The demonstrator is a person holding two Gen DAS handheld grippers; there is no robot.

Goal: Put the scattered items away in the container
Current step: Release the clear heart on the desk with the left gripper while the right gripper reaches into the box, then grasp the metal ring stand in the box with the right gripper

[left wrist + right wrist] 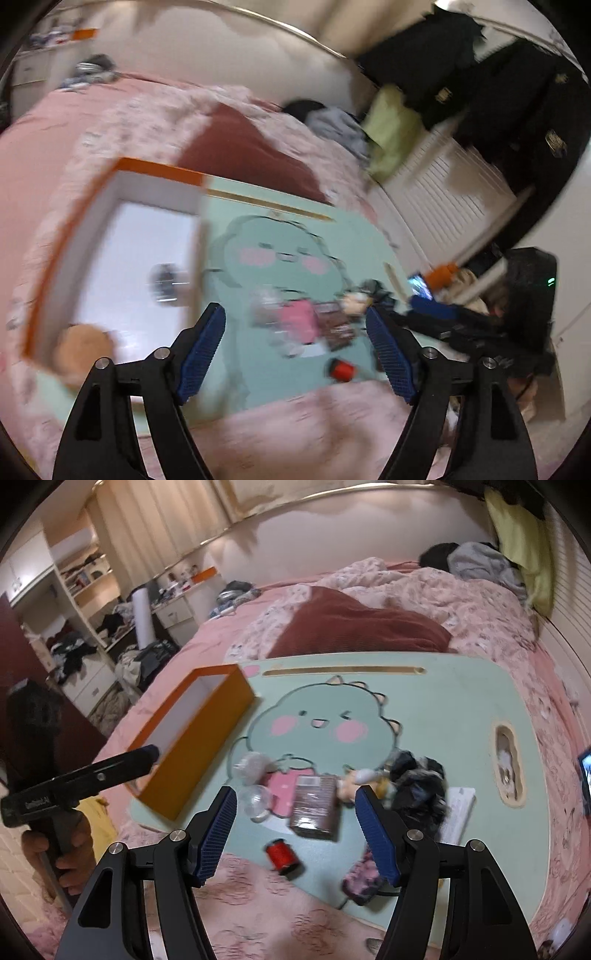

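Observation:
An orange box (192, 734) with a white inside stands open on the left of a mint green lap table (443, 716); it also shows in the blurred left wrist view (74, 229), holding a small dark item (166, 284) and a tan plush thing (83, 350). Scattered in the table's front middle are a brown packet (316, 805), a pink card (282, 788), clear round capsules (255, 801), a red thread spool (280, 853), a black crumpled bag (417, 786) and a floral pouch (364, 875). My right gripper (295, 805) is open above the pile. My left gripper (295, 325) is open and empty beside the box.
The table rests on a bed with a pink floral quilt (461, 602) and a dark red blanket (351, 624). A white booklet (458, 812) lies at the table's right. Cluttered shelves (85, 602) stand at far left. Dark clothes (498, 92) hang at right.

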